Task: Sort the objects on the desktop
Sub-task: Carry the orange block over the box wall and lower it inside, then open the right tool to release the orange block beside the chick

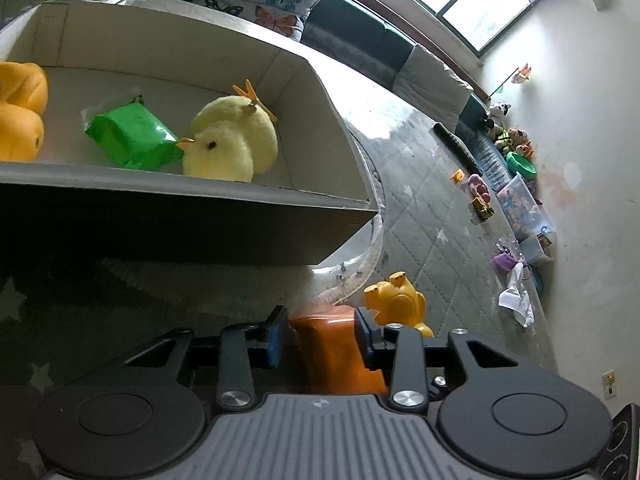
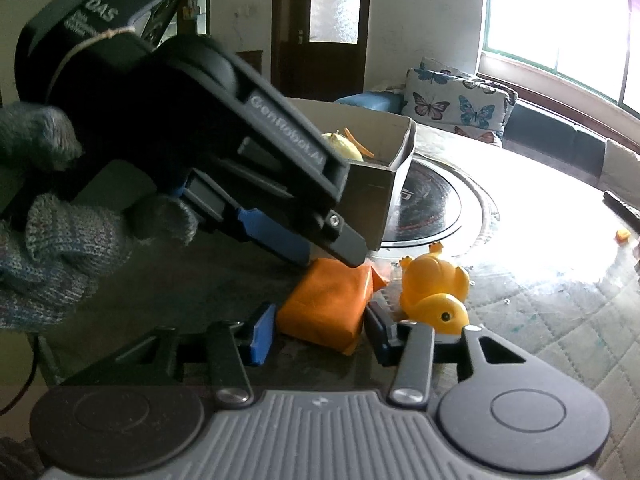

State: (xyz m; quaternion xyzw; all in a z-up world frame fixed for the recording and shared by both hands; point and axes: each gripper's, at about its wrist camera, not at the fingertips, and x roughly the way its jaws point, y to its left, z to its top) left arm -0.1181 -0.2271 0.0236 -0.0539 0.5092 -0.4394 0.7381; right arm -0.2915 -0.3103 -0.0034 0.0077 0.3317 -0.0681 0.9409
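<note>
My left gripper (image 1: 322, 336) is shut on an orange packet (image 1: 338, 354), which also shows in the right wrist view (image 2: 326, 308), low over the table. A yellow rubber duck (image 1: 398, 300) lies on its side just right of the packet (image 2: 436, 286). My right gripper (image 2: 318, 336) is open and empty, its fingers on either side of the packet's near end. The left gripper (image 2: 340, 256) reaches in from the upper left there. The cardboard box (image 1: 192, 196) holds a green packet (image 1: 130, 136), a plush chick (image 1: 230, 142) and an orange duck (image 1: 18, 114).
The box (image 2: 384, 200) stands on the table close behind the packet. A round black hob (image 2: 432, 204) is set in the table beyond. Toys and a bin (image 1: 520, 200) lie along the far wall. A butterfly cushion (image 2: 456, 100) sits on the sofa.
</note>
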